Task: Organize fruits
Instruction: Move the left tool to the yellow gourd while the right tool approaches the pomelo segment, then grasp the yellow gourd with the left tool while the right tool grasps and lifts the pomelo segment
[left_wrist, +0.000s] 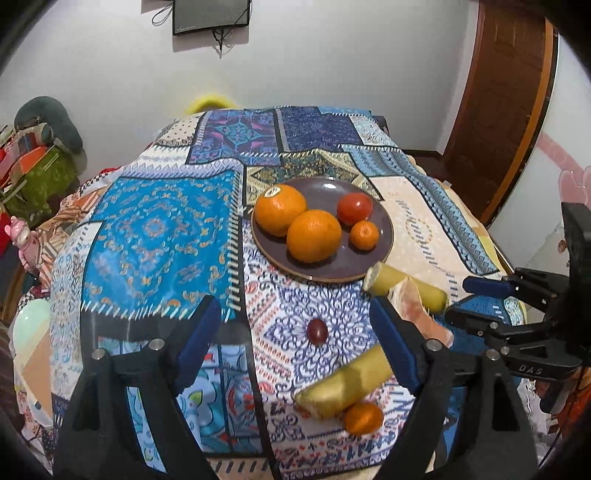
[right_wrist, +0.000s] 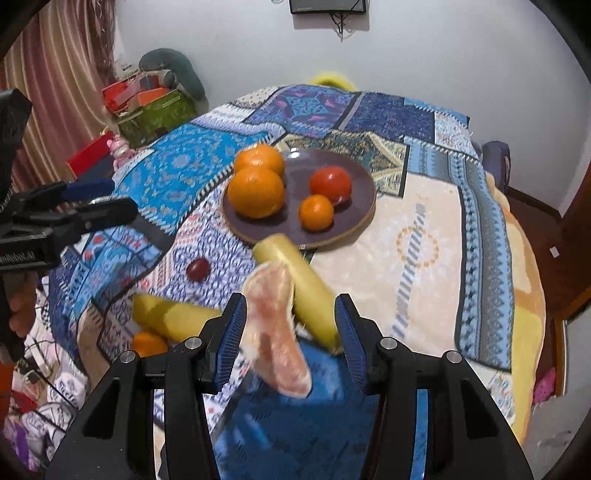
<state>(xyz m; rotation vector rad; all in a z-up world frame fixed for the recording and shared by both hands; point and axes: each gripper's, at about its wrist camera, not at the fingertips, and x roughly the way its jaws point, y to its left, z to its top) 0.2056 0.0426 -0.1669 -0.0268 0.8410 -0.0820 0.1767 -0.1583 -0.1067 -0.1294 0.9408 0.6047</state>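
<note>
A brown plate (left_wrist: 325, 188) (right_wrist: 354, 218) on the patterned cloth holds two big oranges (left_wrist: 314, 236), a tomato (left_wrist: 354, 208) and a small mandarin (left_wrist: 364, 235). Just in front of the plate, my right gripper (right_wrist: 291, 332) (left_wrist: 461, 302) is shut on a pink peeled citrus segment (right_wrist: 275, 332) and a yellow fruit piece (right_wrist: 303, 291) together. My left gripper (left_wrist: 295, 334) (right_wrist: 110, 201) is open with nothing in it. Below it on the cloth lie a dark red grape (left_wrist: 317, 331) (right_wrist: 198, 268), a second yellow piece (left_wrist: 343, 384) (right_wrist: 173, 315) and a small mandarin (left_wrist: 363, 417) (right_wrist: 149, 343).
The table's near edge runs just below the loose fruit. A green box (right_wrist: 155, 114) with clutter and a pink toy (right_wrist: 119, 146) stand off the table's left side. A wooden door (left_wrist: 495, 96) is at the right, and a screen (left_wrist: 210, 14) hangs on the back wall.
</note>
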